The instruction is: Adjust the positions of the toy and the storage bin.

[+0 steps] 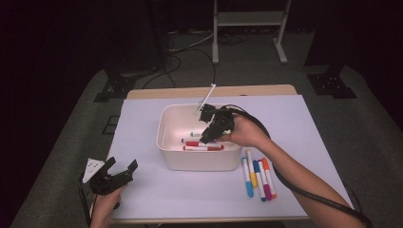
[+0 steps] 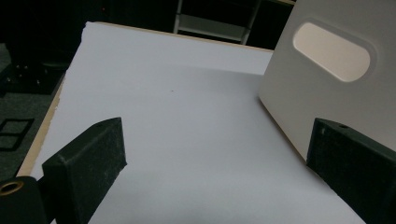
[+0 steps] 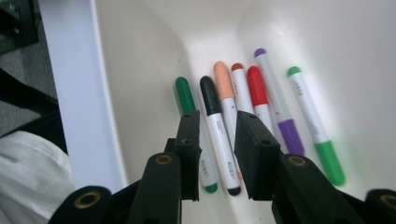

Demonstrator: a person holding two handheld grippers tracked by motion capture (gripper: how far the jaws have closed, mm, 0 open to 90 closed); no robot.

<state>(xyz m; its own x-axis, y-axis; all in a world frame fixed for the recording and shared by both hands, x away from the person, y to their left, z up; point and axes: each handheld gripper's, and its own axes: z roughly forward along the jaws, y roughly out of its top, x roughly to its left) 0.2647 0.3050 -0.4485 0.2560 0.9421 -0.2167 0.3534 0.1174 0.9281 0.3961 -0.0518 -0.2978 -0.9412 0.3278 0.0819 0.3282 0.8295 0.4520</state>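
Over the white bin at the middle of the counter, the right tool hangs with its jaws a narrow gap apart and nothing pinched; a black-capped marker lies on the bin floor below that gap. Beside it lie green, peach, red, purple and green-tipped markers in a loose row. Four more markers wait on the counter just right of the bin.

Judging from this, a marker has been dropped in and the next one is due. To do it well, lift clear of the bin wall, then take one counter marker across its barrel, mid-length.

Near the counter's front left corner, the left tool rests with jaws spread wide, empty.

Printing on the marker barrels is too small to read.
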